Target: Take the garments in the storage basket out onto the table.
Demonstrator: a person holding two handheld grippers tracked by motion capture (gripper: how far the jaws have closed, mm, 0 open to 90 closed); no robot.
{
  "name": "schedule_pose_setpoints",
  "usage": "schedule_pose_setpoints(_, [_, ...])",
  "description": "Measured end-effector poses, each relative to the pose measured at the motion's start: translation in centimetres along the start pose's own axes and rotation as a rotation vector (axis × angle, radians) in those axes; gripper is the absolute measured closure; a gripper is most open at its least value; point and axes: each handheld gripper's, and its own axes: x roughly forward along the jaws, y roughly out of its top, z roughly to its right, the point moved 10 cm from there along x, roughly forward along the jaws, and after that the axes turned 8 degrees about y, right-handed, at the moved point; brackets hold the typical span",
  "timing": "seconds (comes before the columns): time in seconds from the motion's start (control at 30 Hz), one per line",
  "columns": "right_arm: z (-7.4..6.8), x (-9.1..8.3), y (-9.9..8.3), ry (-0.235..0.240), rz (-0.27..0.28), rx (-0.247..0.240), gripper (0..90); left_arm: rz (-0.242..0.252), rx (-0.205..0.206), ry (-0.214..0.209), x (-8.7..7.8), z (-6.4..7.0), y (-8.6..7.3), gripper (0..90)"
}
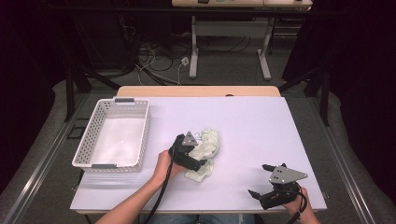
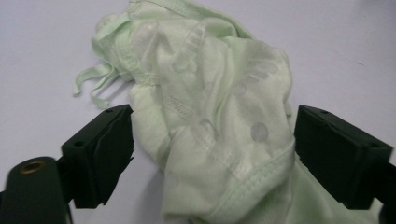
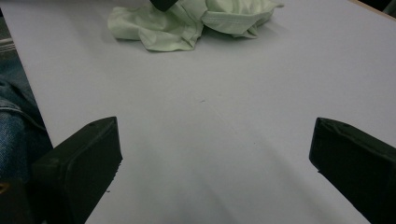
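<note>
A crumpled pale green garment (image 1: 208, 145) lies near the middle of the white table top (image 1: 252, 126). My left gripper (image 1: 199, 157) is down on the garment's near-left side. In the left gripper view the garment (image 2: 205, 93) bulges between the two black jaws, and the left gripper (image 2: 215, 156) is open wide, one jaw at each flank of the cloth. My right gripper (image 1: 259, 180) rests low near the table's front right edge, open, with bare table between its jaws. From the right gripper (image 3: 215, 158) the garment (image 3: 187, 21) lies well ahead.
A white perforated basket (image 1: 88, 140) stands empty at the table's left side. The table's front edge runs just behind my right gripper. Jeans of the person (image 3: 14, 121) show at the left in the right gripper view. Beyond the table are floor cables and a desk frame (image 1: 194, 51).
</note>
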Motion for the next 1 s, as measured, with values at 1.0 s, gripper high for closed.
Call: schedule_pose_setpoints(1.0, [-0.1, 0.0, 0.0, -0.001, 0.000, 0.007, 2.0, 0.061, -0.009, 0.087, -7.5, -0.2, -2.0, 0.0])
